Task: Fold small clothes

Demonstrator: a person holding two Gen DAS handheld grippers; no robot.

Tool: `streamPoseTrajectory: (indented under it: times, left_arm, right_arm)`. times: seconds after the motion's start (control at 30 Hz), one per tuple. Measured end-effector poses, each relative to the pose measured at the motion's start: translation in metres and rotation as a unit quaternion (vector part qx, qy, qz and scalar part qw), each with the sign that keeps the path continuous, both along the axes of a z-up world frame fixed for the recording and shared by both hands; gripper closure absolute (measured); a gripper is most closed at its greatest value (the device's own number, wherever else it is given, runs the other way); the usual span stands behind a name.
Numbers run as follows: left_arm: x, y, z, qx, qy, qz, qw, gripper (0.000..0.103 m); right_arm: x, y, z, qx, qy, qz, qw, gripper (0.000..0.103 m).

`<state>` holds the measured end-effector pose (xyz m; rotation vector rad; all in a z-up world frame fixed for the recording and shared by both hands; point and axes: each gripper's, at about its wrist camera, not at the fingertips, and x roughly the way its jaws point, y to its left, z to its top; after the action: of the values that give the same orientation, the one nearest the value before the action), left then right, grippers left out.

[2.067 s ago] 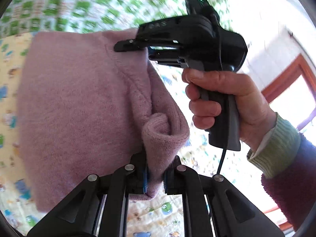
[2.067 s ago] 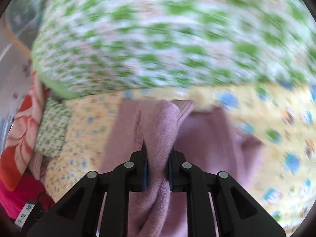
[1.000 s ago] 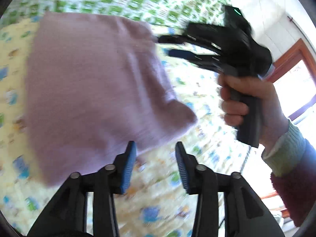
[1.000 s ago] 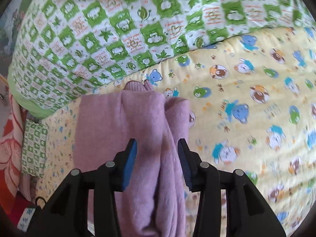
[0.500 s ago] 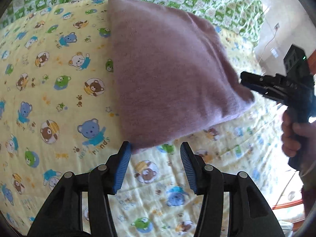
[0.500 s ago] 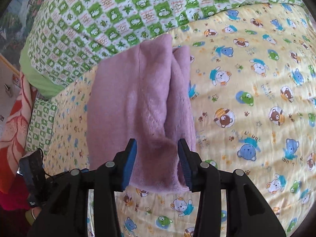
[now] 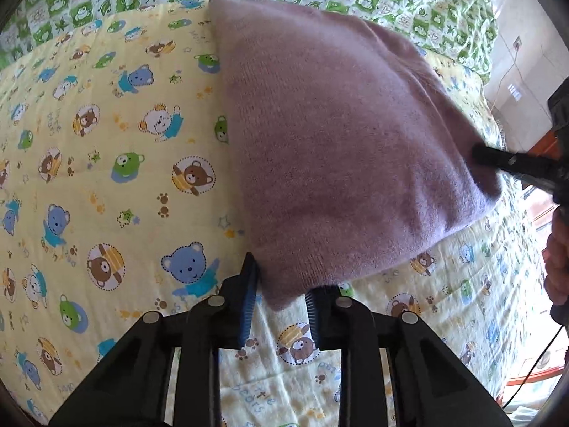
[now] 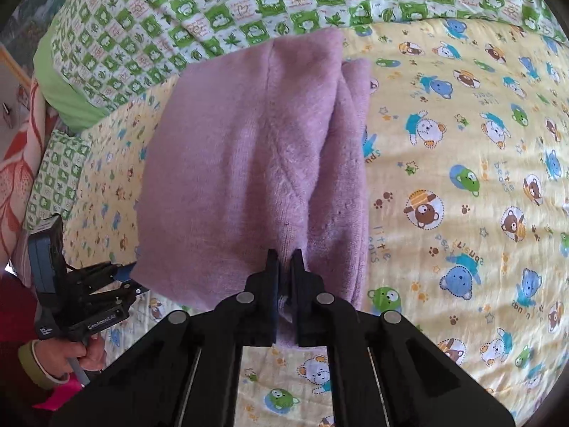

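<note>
A pink knitted garment (image 7: 338,142) lies folded into a thick rectangle on the yellow bear-print sheet (image 7: 89,142). My left gripper (image 7: 281,295) is at its near corner, which sits between the blue pads. The jaws are closing and a gap still shows. The right wrist view shows the same garment (image 8: 242,163) with a ridge down its middle. My right gripper (image 8: 284,267) is shut on the near end of that ridge. The left gripper (image 8: 124,281) appears at the garment's lower left corner, and the right gripper (image 7: 480,153) at its right corner.
A green-and-white checked quilt (image 8: 213,10) is bunched along the far side of the sheet (image 8: 462,178). Red floral cloth (image 8: 17,163) lies off the bed's left edge. A hand (image 8: 64,356) holds the left gripper. A pale wall (image 7: 522,53) stands at the right.
The garment, held up two seconds ago, was laid on the sheet and let go. Both grippers then came to its near edge. The right has shut on the ridge; the left has narrowed around the corner.
</note>
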<state>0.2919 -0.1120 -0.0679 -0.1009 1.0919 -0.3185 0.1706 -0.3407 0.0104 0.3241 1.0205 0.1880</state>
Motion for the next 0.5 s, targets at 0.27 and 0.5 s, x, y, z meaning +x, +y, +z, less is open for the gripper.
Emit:
streamPoseTrajectory:
  times: [0.27, 0.5]
  left_arm:
    - [-0.016, 0.009, 0.005, -0.009, 0.001, -0.001, 1.0000, 0.085]
    - [-0.015, 0.001, -0.004, -0.006, 0.018, -0.012, 0.9998, 0.085]
  right_arm:
    - [-0.042, -0.038, 0.022, 0.057, -0.039, -0.071, 0.995, 0.100]
    - [-0.037, -0.043, -0.036, 0.040, 0.007, -0.106, 0.994, 0.100]
